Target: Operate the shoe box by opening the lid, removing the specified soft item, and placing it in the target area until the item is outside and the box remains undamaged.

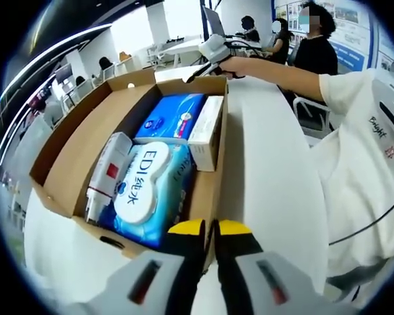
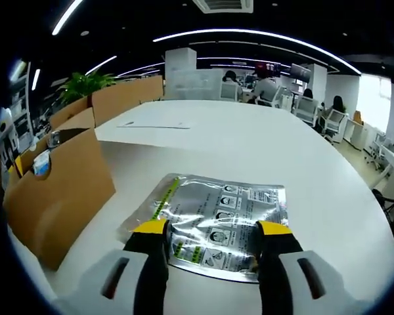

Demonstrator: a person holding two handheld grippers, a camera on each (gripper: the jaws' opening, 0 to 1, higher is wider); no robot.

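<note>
Right gripper view: right tool spread wide over silver pouch lying on counter, outside box. Left tool closed, empty. Extraction appears complete.

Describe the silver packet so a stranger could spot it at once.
Start at the big white table with the open cardboard box at its edge. Beside the box, flat on the tabletop, lies the silver foil pouch between the open right gripper jaws. Unlike the boxed goods, it is shiny, crinkled, and printed with small diagrams.

Bright ceiling strip lights, foil pouch glare, edges perhaps blurred.
</note>
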